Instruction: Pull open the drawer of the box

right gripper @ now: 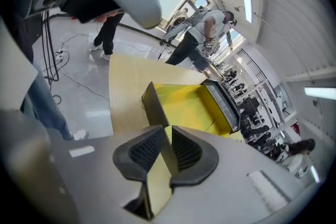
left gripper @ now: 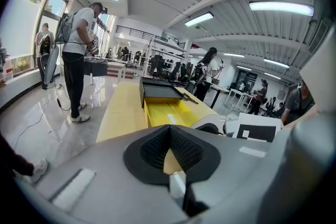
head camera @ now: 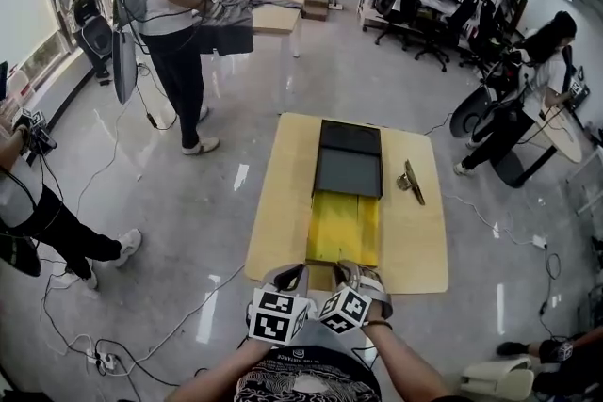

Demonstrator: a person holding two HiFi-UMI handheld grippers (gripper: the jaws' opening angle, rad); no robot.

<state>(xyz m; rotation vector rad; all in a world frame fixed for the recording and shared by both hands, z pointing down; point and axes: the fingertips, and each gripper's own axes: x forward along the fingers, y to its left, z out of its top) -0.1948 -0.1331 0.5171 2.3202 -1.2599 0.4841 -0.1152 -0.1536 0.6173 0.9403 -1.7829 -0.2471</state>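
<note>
The yellow drawer (head camera: 345, 226) sits pulled out of the dark box (head camera: 350, 160) on the wooden surface (head camera: 283, 202). The right gripper's (right gripper: 168, 136) jaws pinch its thin front wall; the left gripper's (left gripper: 169, 134) jaws meet, empty. The drawer looks light, stiff and slick, so mid-wall seems the best hold.

A small metal object (head camera: 411, 182) lies on the wooden board (head camera: 283, 202).
</note>
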